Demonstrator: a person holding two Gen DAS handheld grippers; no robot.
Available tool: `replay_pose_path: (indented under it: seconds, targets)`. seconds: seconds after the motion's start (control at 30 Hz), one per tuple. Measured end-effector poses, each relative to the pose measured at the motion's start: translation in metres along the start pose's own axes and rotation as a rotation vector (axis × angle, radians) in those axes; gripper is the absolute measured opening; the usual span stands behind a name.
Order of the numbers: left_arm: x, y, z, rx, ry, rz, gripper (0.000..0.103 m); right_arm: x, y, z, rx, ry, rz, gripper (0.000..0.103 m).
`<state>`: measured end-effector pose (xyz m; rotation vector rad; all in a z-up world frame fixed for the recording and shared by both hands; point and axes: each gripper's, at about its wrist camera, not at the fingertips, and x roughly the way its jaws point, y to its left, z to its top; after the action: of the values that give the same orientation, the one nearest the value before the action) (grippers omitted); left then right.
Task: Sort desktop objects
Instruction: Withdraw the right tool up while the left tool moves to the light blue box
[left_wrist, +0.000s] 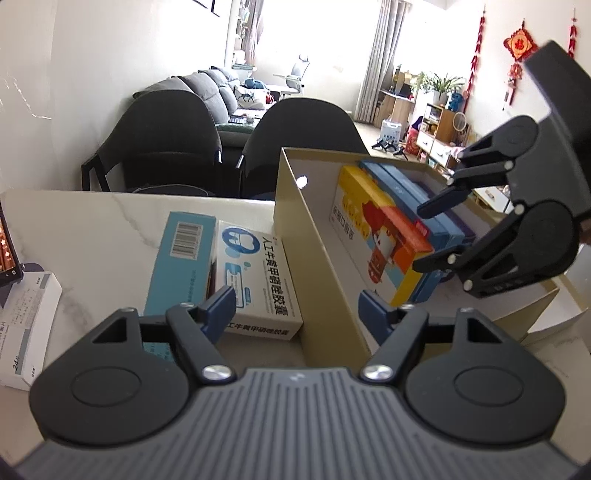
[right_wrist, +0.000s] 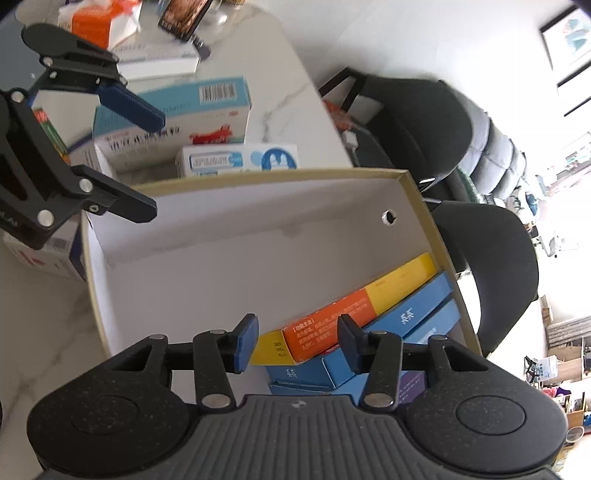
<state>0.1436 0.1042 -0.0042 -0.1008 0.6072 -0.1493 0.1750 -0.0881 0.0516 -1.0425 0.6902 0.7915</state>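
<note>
Cardboard tray (right_wrist: 424, 206): tan outside, white inside, on a marbled white table (left_wrist: 92, 229); most of its floor is bare.
Contents: a yellow-and-orange box (right_wrist: 332, 321) rests on blue boxes (right_wrist: 417, 314) at about 4 o'clock in the right wrist view, against the tray's far-right wall.
Right gripper (right_wrist: 295, 341): hovers over that stack, jaws part open, nothing between the pads; the yellow-and-orange box lies just beyond them, apparently set down.
Left gripper (left_wrist: 299, 301): jaws wide, empty, straddling the tray's near wall, one pad outside and one inside.
Unsorted items: a white medicine box with a blue tooth logo (left_wrist: 258, 273) and a light-blue barcoded box (left_wrist: 181, 258) lie side by side just outside the tray, at 10 to 11 o'clock of the left gripper; a white leaflet-style box (left_wrist: 26, 325) sits at 9 o'clock.
Step in hand (judged): release finished, next pick pending.
Advice: lift the right gripper straight clear so the stack stays square; bring the left pads across the tooth-logo box's short width; set it flat on the bare floor beside the stack.
</note>
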Motion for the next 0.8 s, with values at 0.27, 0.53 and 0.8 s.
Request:
replay_pose_path:
  seconds: [0.27, 0.53, 0.8]
  targets:
    - [-0.017, 0.004, -0.004, -0.013, -0.030, 0.003, 0.085, -0.041, 0.014, -0.008, 0.078, -0.143, -0.095, 0.070]
    - [-0.033, 0.011, -0.012, -0.014, -0.050, 0.014, 0.099, -0.073, 0.041, -0.020, 0.147, -0.252, -0.156, 0.082]
    - [-0.042, 0.024, -0.025, -0.025, -0.039, 0.042, 0.103, -0.088, 0.065, -0.037, 0.274, -0.339, -0.143, 0.089]
